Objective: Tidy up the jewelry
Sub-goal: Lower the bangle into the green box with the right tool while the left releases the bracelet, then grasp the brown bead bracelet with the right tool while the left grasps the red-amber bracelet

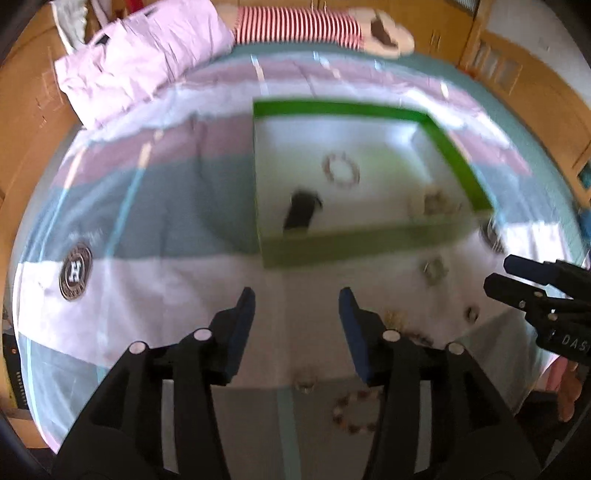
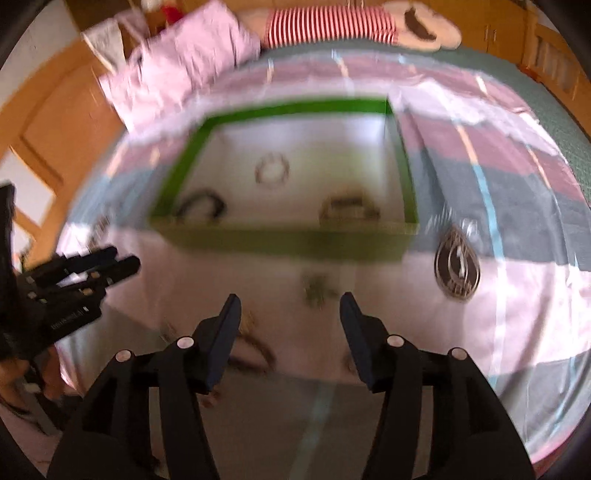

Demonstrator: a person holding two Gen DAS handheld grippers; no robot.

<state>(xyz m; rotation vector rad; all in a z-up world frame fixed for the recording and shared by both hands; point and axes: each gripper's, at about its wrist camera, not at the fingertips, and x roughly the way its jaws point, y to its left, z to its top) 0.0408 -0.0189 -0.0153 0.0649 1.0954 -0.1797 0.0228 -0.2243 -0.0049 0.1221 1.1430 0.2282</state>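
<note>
A green-rimmed box [image 1: 347, 108] [image 2: 295, 107] lies on the bed ahead of both grippers. Inside it are a beaded bracelet [image 1: 340, 170] [image 2: 272, 170], a black band [image 1: 301, 212] [image 2: 201, 206] and a pale metal piece [image 1: 433, 202] [image 2: 347, 208]. Loose jewelry lies on the bedspread near me: a small cluster [image 1: 434, 269] [image 2: 316, 286], a ring [image 1: 471, 314], a beaded bracelet [image 1: 354, 411] and a chain [image 2: 255, 350]. My left gripper [image 1: 297, 306] is open and empty. My right gripper [image 2: 290, 312] is open and empty, and shows in the left wrist view [image 1: 502, 275].
A round dark badge [image 1: 75, 273] [image 2: 458, 267] is on the striped bedspread [image 1: 166, 199]. A pink folded quilt [image 1: 144, 55] [image 2: 177, 70] and a striped plush toy [image 1: 314, 26] [image 2: 332, 22] lie at the far end. Wooden furniture [image 1: 524, 85] surrounds the bed.
</note>
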